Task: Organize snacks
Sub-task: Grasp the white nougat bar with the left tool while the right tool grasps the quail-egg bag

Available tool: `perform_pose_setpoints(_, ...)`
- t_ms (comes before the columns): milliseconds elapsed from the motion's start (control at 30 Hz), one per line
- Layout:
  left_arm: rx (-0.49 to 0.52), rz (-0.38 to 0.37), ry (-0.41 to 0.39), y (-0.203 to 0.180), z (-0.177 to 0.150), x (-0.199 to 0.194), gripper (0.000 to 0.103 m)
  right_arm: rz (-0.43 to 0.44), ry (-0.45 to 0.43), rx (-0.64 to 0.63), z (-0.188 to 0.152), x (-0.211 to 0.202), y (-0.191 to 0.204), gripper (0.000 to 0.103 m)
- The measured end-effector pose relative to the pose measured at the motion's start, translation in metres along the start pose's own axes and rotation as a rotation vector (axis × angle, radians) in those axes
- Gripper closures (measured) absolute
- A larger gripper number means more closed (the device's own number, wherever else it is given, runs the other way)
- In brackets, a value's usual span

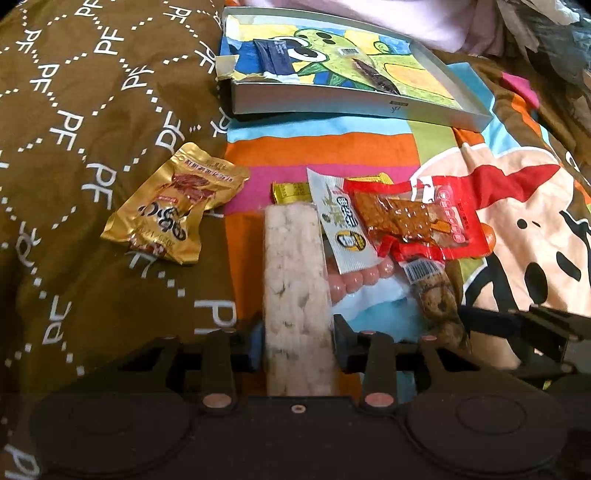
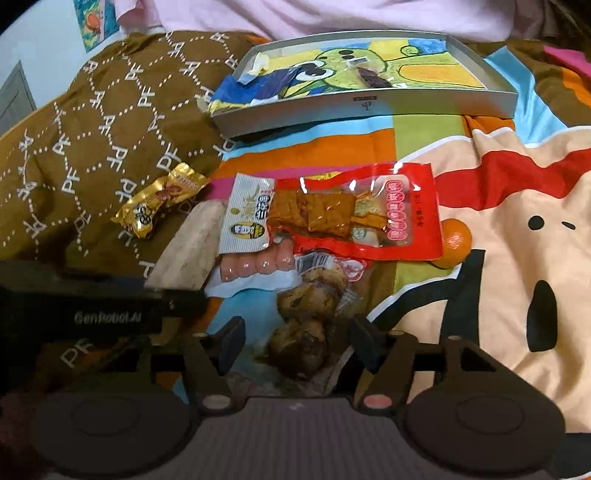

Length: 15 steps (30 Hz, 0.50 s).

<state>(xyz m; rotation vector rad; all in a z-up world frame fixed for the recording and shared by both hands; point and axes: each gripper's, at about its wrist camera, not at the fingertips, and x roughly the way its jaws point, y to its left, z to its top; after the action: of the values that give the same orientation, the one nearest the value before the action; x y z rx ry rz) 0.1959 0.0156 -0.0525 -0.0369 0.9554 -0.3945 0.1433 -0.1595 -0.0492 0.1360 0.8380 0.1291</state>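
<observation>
Left gripper (image 1: 297,345) clamped on the near end of a pale rice cracker bar (image 1: 293,291) in clear wrap, long, bumpy and speckled with dark flecks, pointing away toward the pile. Right gripper (image 2: 297,338) with jaws apart, either side of a clear pack of brown lumpy snacks (image 2: 306,314), pads not pressing it.

Beyond, a heap of snacks: a white sachet (image 1: 341,229), a red packet with orange-brown squares (image 2: 354,212), a row of pink sausages (image 2: 255,264), an orange (image 2: 456,240) peeking from under the red packet. Off to the left alone, a crinkled gold packet (image 1: 170,206).

Further back, a shallow grey tray (image 1: 332,105) lined with a bright cartoon picture, a dark blue sachet (image 1: 273,55) and a thin dark strip (image 1: 375,74) lying inside.

All on a bedspread (image 2: 517,221) of coloured stripes and cartoon faces, beside a brown quilt (image 1: 74,110) printed with white letters. Pink fabric (image 2: 295,14) behind the tray.
</observation>
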Motion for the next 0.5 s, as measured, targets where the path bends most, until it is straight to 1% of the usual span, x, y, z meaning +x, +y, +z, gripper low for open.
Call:
perform_pose_setpoints(133, -0.014, -0.018, 0.000, 0.0030, 0.0062, 0.0058, 0.061, -0.033, 0.011, -0.001, 0.0015, 0.0054, -0.0006, 0.024)
perform_pose_setpoints(233, -0.015, -0.023, 0.000, 0.0034, 0.0076, 0.0074, 0.061, -0.036, 0.019, 0.015, 0.0020, 0.0086, -0.0029, 0.024)
perform_pose_setpoints(300, -0.013, -0.021, 0.001, 0.0035, 0.0080, 0.0078, 0.062, -0.042, 0.020, 0.004, 0.0013, 0.0091, -0.0014, 0.025)
perform_pose_setpoints(367, -0.014, -0.011, 0.002, 0.0022, 0.0084, 0.0075, 0.063, -0.044, 0.015, -0.003, 0.0006, 0.0079, -0.0005, 0.033)
perform_pose_setpoints(400, -0.014, -0.005, 0.003, 0.0015, 0.0086, 0.0072, 0.065, -0.046, 0.012, -0.005, 0.0006, 0.0071, -0.0003, 0.041)
perform_pose_setpoints(433, -0.014, 0.001, 0.005, 0.0008, 0.0087, 0.0068, 0.065, -0.051, 0.011, -0.005, 0.0003, 0.0064, -0.0006, 0.045)
perform_pose_setpoints(500, -0.020, 0.005, 0.010, 0.0008, 0.0090, 0.0057, 0.067, -0.044, 0.014, 0.005, -0.0004, 0.0050, -0.0031, 0.051)
